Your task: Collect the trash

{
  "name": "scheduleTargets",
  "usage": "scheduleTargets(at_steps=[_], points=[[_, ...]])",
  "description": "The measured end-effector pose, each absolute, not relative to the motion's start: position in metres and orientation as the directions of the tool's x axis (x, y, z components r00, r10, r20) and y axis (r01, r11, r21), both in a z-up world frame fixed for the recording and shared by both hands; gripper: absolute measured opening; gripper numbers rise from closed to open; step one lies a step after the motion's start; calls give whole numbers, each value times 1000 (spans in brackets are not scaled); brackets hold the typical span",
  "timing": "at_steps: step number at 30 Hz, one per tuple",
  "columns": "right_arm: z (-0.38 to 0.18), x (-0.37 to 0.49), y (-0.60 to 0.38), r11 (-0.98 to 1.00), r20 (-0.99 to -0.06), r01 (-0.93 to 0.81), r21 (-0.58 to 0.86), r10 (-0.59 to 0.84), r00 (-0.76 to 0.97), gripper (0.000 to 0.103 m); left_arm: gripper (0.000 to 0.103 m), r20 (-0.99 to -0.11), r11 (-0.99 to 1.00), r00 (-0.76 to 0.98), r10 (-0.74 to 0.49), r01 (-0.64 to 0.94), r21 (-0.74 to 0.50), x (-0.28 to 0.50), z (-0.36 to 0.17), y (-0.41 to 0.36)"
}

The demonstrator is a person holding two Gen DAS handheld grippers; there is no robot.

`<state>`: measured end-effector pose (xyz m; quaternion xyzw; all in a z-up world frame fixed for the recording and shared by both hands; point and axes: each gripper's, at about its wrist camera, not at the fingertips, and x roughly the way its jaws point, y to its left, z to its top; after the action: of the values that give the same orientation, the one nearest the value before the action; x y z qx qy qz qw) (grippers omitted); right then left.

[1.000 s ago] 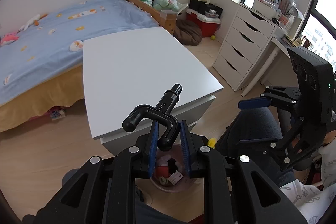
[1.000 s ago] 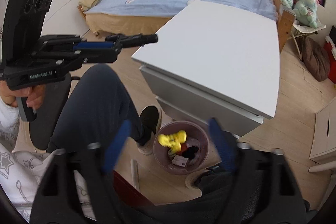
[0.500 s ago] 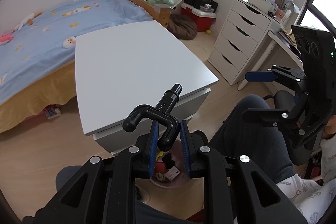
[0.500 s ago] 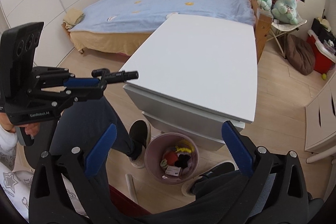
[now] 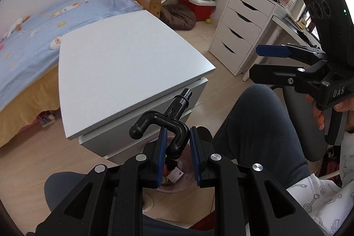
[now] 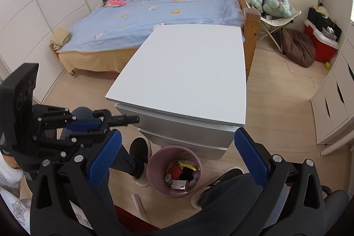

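Trash bin (image 6: 154, 158) sits under left claw (image 5: 176, 143) clenching black hook (image 5: 163, 123), right claw (image 6: 177, 156) released

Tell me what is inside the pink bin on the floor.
The pink bin holds a yellow piece, something red, a black lump, a greenish bit and a white labelled packet. Whatever lies beneath that pile is covered.
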<state>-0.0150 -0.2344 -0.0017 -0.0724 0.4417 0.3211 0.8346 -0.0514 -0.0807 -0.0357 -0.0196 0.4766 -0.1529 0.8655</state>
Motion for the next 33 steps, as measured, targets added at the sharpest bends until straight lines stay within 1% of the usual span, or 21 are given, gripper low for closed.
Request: scheduleTargets(at_steps=[7, 10, 11, 12, 13, 14, 15, 16, 18, 28, 33], points=[[-6, -10, -245, 795, -782, -577, 189, 477, 401, 100, 20, -834, 946, 471, -288, 273, -173, -48, -42, -93], [-8, -8, -248, 797, -781, -570, 201, 482, 398, 100, 23, -834, 943, 465, -296, 281, -177, -46, -43, -95], [-9, -8, -248, 798, -782, -568, 203, 481, 397, 100, 29, -835, 942, 463, -299, 281, -181, -44, -45, -96], [-10, -7, -248, 798, -783, -567, 205, 481, 395, 100, 49, -837, 943, 459, -299, 276, -185, -42, -47, -96], [-11, -6, -249, 798, -784, -566, 206, 481, 393, 100, 62, -834, 945, 465, -298, 266, -190, -40, -49, -95], [-12, -6, -249, 799, -786, -565, 206, 480, 390, 100, 84, -827, 948, 477, -297, 251, -195, -40, -50, -93], [-13, -5, -248, 799, -787, -566, 206, 479, 389, 100, 90, -818, 951, 494, -295, 233, -202, -40, -50, -90], [-14, -5, -248, 798, -789, -566, 207, 478, 386, 100, 90, -817, 954, 498, -289, 221, -202, -39, -51, -89], [-15, -5, -246, 797, -792, -569, 205, 477, 382, 100, 95, -822, 961, 502, -269, 192, -197, -38, -52, -86], [-19, -4, -234, 784, -801, -588, 198, 475, 364, 100, 95, -809, 970, 535, -242, 111, -216, -37, -47, -65], [-17, -3, -227, 787, -806, -593, 172, 459, 375, 100, 95, -797, 972, 559, -228, 90, -215, -39, -41, -58]])
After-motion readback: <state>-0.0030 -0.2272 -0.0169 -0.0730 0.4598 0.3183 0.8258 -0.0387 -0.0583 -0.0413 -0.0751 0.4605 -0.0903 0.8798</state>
